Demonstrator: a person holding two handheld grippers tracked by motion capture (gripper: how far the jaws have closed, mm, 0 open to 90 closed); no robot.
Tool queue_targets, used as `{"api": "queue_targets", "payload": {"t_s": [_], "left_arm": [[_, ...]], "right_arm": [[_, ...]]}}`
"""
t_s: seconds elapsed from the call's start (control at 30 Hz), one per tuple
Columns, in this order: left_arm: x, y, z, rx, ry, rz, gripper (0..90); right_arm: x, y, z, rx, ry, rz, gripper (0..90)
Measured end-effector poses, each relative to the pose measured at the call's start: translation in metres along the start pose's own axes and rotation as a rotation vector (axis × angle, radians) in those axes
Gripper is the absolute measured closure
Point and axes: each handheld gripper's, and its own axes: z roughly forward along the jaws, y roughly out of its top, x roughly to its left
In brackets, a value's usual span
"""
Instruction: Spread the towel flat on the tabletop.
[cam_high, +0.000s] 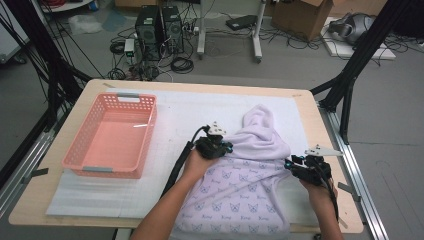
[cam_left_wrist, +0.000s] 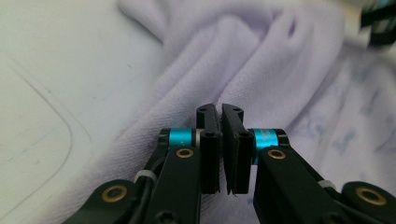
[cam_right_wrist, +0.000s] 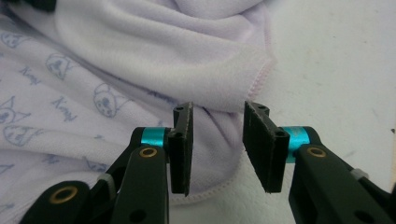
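Observation:
A lilac towel (cam_high: 250, 192) with a small printed cat pattern lies crumpled on the right half of the table, its plain side (cam_high: 262, 135) folded over on top. My left gripper (cam_high: 227, 148) rests at the left edge of that fold. In the left gripper view its jaws (cam_left_wrist: 220, 109) stand shut, with no cloth visible between the pads and the towel (cam_left_wrist: 261, 60) just beyond them. My right gripper (cam_high: 290, 164) is at the towel's right edge. Its jaws (cam_right_wrist: 218, 109) are open, and the hemmed corner of the towel (cam_right_wrist: 163, 51) lies under and between them without being pinched.
A pink plastic basket (cam_high: 150, 125) stands empty on the left of the table. A white mat (cam_high: 190, 110) covers the wooden tabletop (cam_high: 310, 115). Computer towers, cables and a cardboard box sit on the floor beyond the far edge.

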Motion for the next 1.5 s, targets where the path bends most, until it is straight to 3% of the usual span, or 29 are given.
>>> {"api": "queue_targets", "payload": {"t_s": [0.03, 0.07, 0.13, 0.2, 0.3, 0.4, 0.47, 0.53, 0.63, 0.77, 0.87, 0.9, 1.0, 1.07, 1.1, 1.13, 1.2, 1.27, 1.4, 1.47, 1.5], "left_arm": [[0.007, 0.003, -0.006, -0.039, 0.006, -0.045, 85.9], [0.013, 0.005, -0.011, -0.074, 0.044, -0.073, 86.0], [0.024, 0.007, -0.022, -0.101, 0.18, -0.11, 86.2], [0.037, 0.006, -0.032, -0.112, 0.286, -0.163, 86.4], [0.052, 0.001, -0.043, -0.083, 0.406, -0.152, 86.6], [0.06, -0.007, -0.049, -0.041, 0.448, -0.142, 81.4], [0.062, -0.011, -0.051, -0.031, 0.429, -0.151, 64.6], [0.057, -0.014, -0.053, -0.044, 0.378, -0.1, 56.8], [0.048, -0.013, -0.051, -0.041, 0.239, -0.01, 51.1], [0.034, -0.01, -0.04, -0.084, 0.149, 0.089, 47.4], [0.024, -0.01, -0.027, -0.05, 0.1, 0.106, 44.1], [0.021, -0.01, -0.024, -0.044, 0.097, 0.129, 43.9], [0.015, -0.009, -0.014, -0.013, 0.125, 0.154, 43.3], [0.015, -0.007, -0.008, 0.018, 0.174, 0.146, 46.5], [0.016, -0.006, -0.007, 0.015, 0.213, 0.137, 53.3], [0.018, -0.004, -0.008, -0.001, 0.251, 0.105, 62.9], [0.026, -0.002, -0.011, -0.058, 0.293, 0.004, 84.1], [0.037, -0.001, -0.017, -0.083, 0.347, -0.065, 85.7], [0.056, -0.003, -0.033, -0.067, 0.449, -0.084, 86.4], [0.058, -0.004, -0.037, -0.065, 0.43, -0.087, 86.3], [0.057, -0.004, -0.038, -0.065, 0.399, -0.072, 86.0]], "right_arm": [[0.001, 0.0, 0.001, 0.001, 0.002, -0.004, 62.7], [0.002, 0.0, 0.001, 0.003, 0.004, -0.006, 62.7], [0.003, 0.001, 0.002, 0.003, 0.008, -0.009, 62.8], [0.005, 0.001, 0.003, 0.005, 0.01, -0.012, 62.9], [0.006, 0.001, 0.004, 0.008, 0.015, -0.012, 62.9], [0.005, 0.001, 0.004, 0.008, 0.015, -0.011, 62.9], [0.005, 0.001, 0.004, 0.008, 0.015, -0.009, 62.9], [0.006, 0.002, 0.004, 0.003, 0.015, -0.008, 62.8], [0.006, 0.002, 0.003, -0.003, 0.018, -0.009, 62.7], [0.007, 0.002, 0.003, -0.003, 0.018, -0.012, 62.6], [0.009, 0.003, 0.003, -0.003, 0.024, -0.014, 62.6], [0.009, 0.003, 0.003, -0.006, 0.023, -0.014, 62.6], [0.009, 0.003, 0.004, -0.005, 0.026, -0.011, 62.6], [0.009, 0.003, 0.004, -0.004, 0.03, -0.017, 62.6], [0.01, 0.003, 0.005, -0.003, 0.033, -0.016, 62.6], [0.01, 0.004, 0.005, -0.002, 0.033, -0.019, 62.6], [0.012, 0.004, 0.006, -0.005, 0.038, -0.023, 62.6], [0.014, 0.004, 0.006, -0.003, 0.044, -0.027, 62.7], [0.015, 0.005, 0.007, -0.006, 0.047, -0.032, 62.7], [0.014, 0.006, 0.009, -0.01, 0.046, -0.033, 62.8], [0.013, 0.007, 0.01, -0.011, 0.044, -0.029, 63.0]]}}
